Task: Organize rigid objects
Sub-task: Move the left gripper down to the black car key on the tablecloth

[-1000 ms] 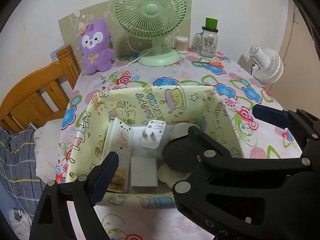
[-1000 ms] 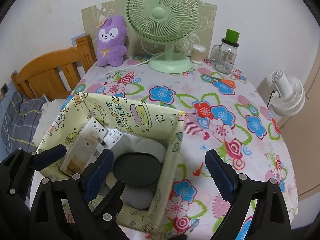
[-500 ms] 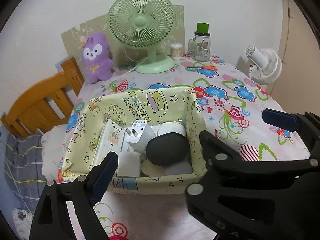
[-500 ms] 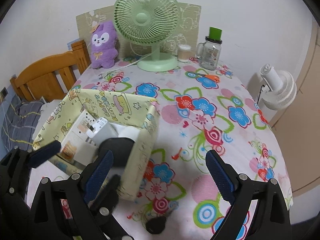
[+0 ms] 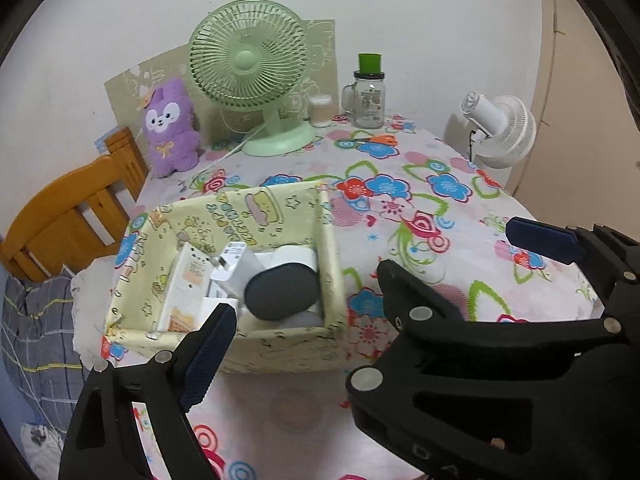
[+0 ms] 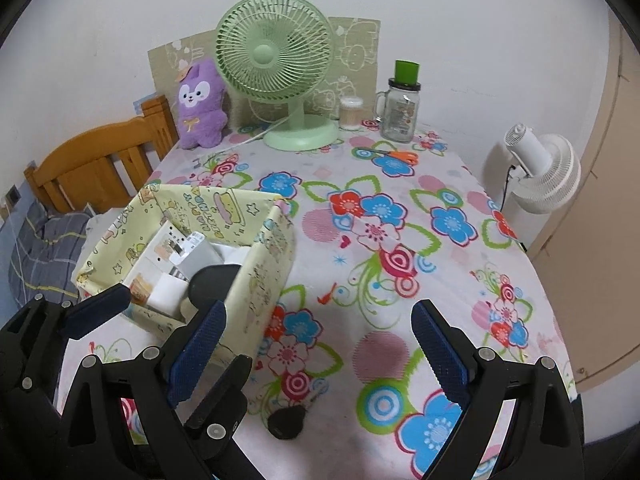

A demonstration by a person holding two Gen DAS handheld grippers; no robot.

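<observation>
a yellow patterned fabric box is sitting on the flowered surface toward its left edge, next to a wooden chair back. inside it, a dark oval case is lying on top of a pale round item, with a white plug adapter and a tall white carton leaning beside it on the left. the left gripper is hovering in front of the box, its jaws standing wide apart with nothing between them. the right gripper is hanging over bare cloth to the right of the box, jaws likewise wide apart and gripping nothing. a small black object is lying on the surface near the right gripper's base. at the far end are standing a green fan, a purple plush, a glass jar with a green lid, and orange-handled scissors. a white fan is showing beyond the right edge.
</observation>
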